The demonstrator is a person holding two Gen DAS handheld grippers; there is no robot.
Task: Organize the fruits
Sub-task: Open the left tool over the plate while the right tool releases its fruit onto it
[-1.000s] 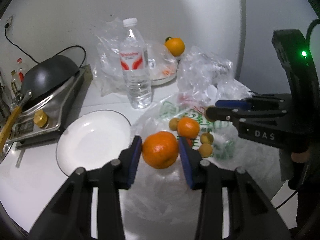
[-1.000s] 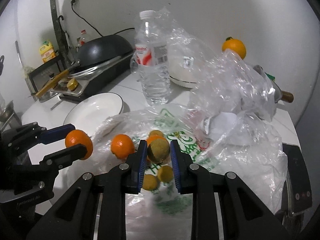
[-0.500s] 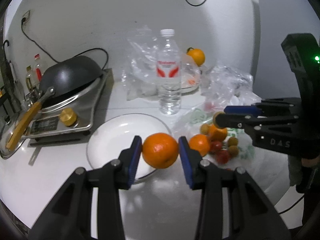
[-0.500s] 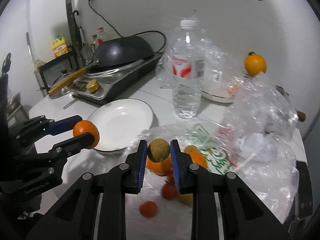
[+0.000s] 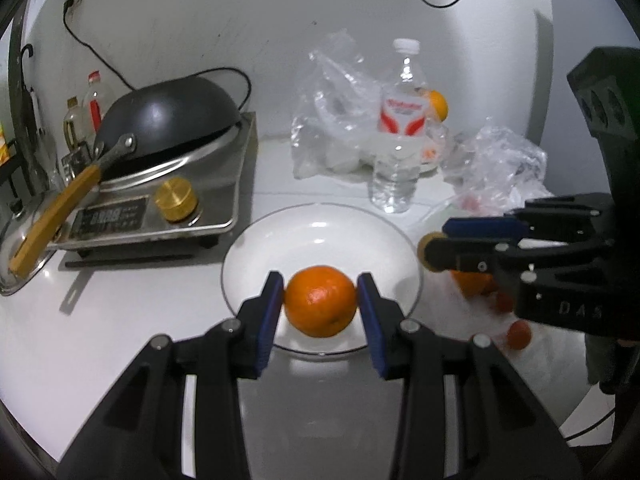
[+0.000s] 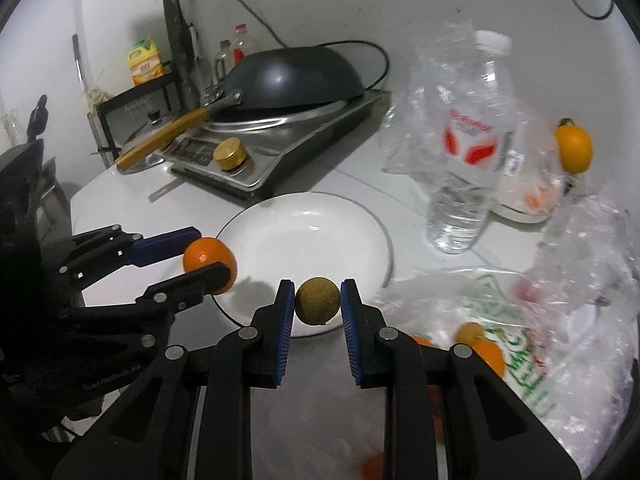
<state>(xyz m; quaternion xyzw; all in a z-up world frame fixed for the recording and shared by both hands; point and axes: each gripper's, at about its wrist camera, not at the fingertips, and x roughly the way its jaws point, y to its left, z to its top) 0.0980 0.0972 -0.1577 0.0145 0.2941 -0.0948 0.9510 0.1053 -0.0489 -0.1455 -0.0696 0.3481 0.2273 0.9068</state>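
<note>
My left gripper is shut on an orange mandarin, held over the near rim of a white plate. In the right wrist view the same mandarin shows at the plate's left edge. My right gripper is shut on a small brown-green round fruit, just above the plate's near rim. More oranges and small fruits lie on a printed plastic bag to the right. The right gripper appears at the right of the left wrist view.
A water bottle and crumpled clear bags stand behind the plate, with another orange by a white bowl. A stove with a black wok sits at the left. Bottles stand on a rack beyond.
Both grippers have swung left from over the fruit bag to the white plate, each still holding its fruit. The plate now lies right under the fingertips.
</note>
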